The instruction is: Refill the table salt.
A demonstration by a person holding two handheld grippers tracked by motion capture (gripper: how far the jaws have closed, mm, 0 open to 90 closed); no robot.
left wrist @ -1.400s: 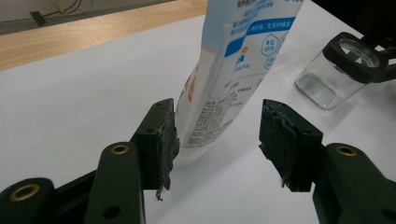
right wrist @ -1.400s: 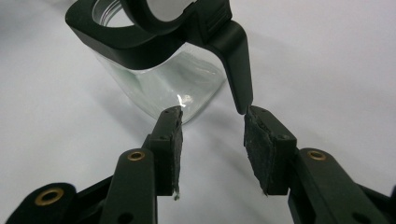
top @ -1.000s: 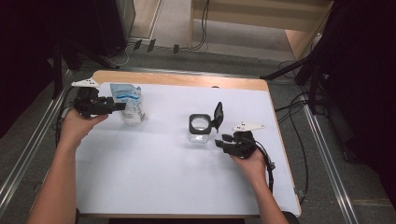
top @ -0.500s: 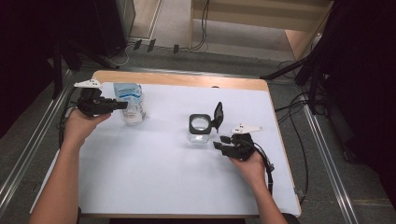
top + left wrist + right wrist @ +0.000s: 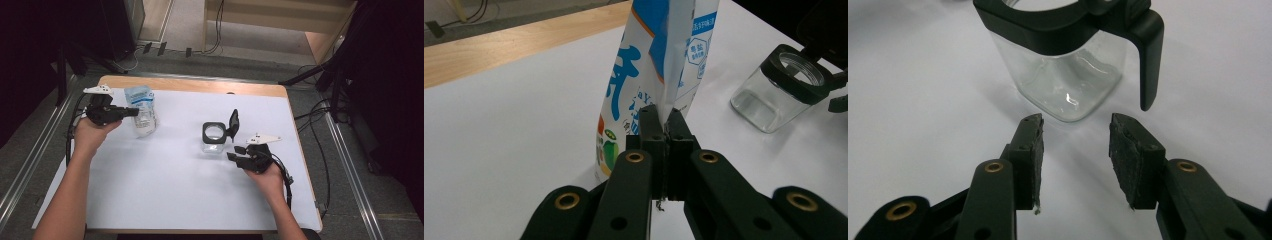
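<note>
A blue and white pouch stands upright at the table's back left. My left gripper is at its left side. In the left gripper view the jaws have just been closing and now pinch the pouch's side seam, with the gripper shut on it. A clear square jar with a black collar and its flip lid standing open sits right of centre. My right gripper rests just in front of the jar. It is open with nothing between the pads.
A white sheet covers the table, with a wooden strip bare along the far edge. Metal rails run down both sides. The jar also shows at the right of the left gripper view.
The left gripper's jaws have drawn together on the pouch's side. Both hands and the jar stay where they were.
</note>
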